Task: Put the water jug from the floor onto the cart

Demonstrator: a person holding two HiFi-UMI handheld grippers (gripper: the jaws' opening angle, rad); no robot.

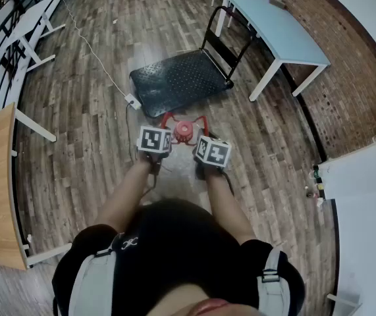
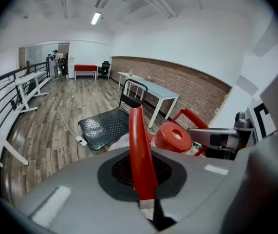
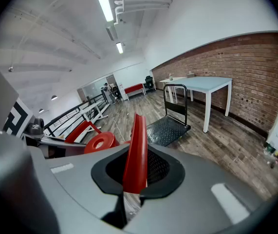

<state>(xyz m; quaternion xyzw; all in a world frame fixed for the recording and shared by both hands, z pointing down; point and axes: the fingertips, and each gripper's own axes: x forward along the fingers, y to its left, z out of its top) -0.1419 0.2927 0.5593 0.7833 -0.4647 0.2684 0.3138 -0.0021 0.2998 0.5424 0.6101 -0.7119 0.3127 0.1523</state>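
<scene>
Red plastic fills both tools: my left gripper is clamped on one bar of the red handle frame, and my right gripper is clamped on the other bar. The clear water jug with a red cap hangs between them, just short of the black flat platform cart and not on it. I'd keep both sides level and carry it over the cart's deck before lowering — no tilting. One jug, one cart, two grippers.
</scene>
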